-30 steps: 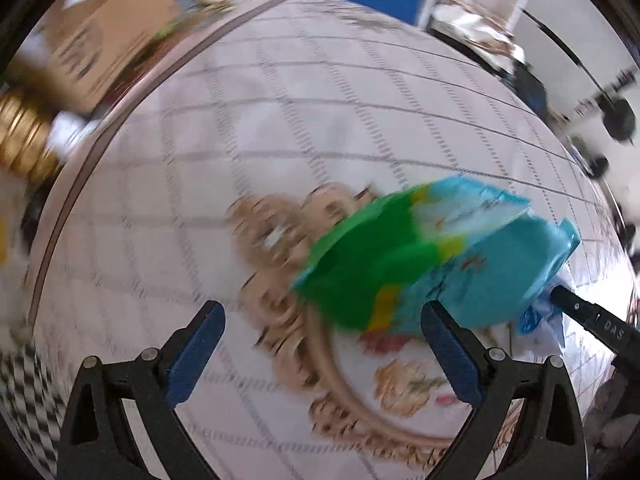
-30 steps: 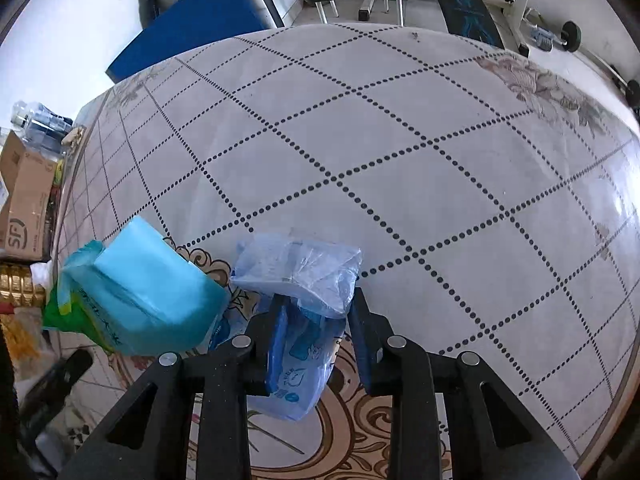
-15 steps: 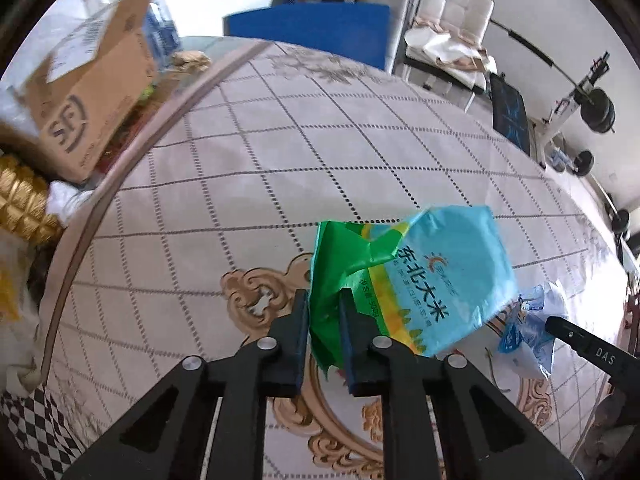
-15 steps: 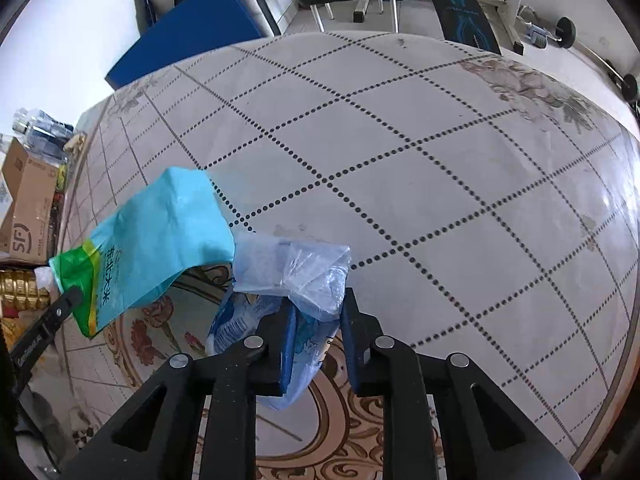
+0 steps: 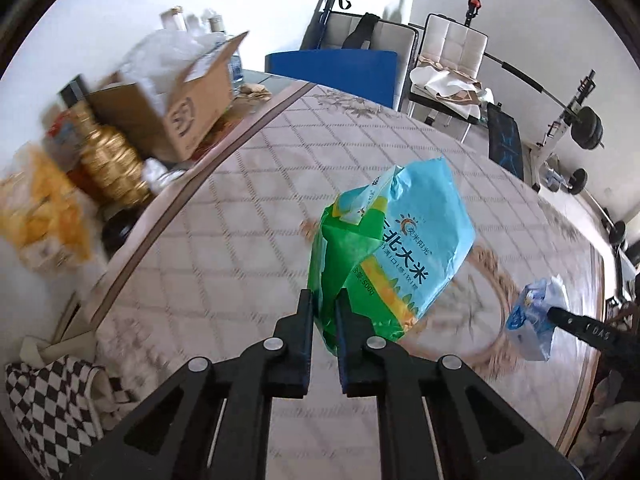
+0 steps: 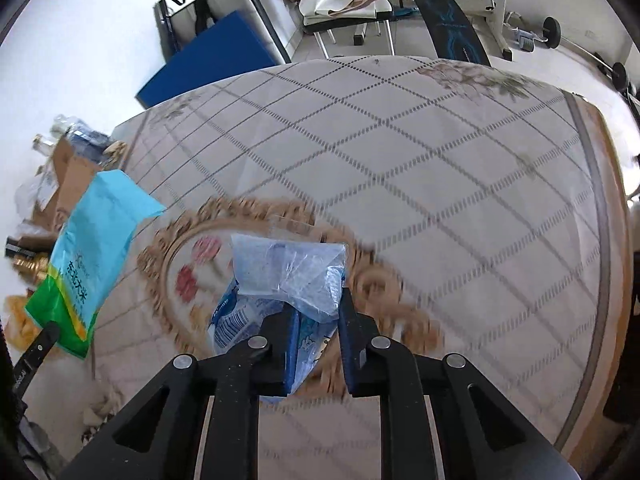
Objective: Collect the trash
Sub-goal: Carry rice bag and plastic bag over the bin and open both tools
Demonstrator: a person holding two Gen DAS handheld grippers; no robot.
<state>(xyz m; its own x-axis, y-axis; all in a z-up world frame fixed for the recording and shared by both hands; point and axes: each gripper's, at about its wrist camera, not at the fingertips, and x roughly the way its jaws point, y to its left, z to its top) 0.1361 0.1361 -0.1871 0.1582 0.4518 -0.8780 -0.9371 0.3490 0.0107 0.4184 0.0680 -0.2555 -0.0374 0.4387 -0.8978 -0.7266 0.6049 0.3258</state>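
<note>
Above patterned tablecloth, left gripper pinches rice bag; right gripper pinches plastic wrapper.

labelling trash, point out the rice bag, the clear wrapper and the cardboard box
rice bag (image 5: 420,240), left wrist view, blue printed face
clear wrapper (image 6: 288,268), right wrist view, crumpled top
cardboard box (image 5: 188,116), left wrist view, printed side

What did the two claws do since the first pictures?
The left claw snapped shut on the green and blue rice bag and lifted it off the table. The right claw, squeezing tighter, raised the clear plastic wrapper too. The cardboard box stayed put.
</note>
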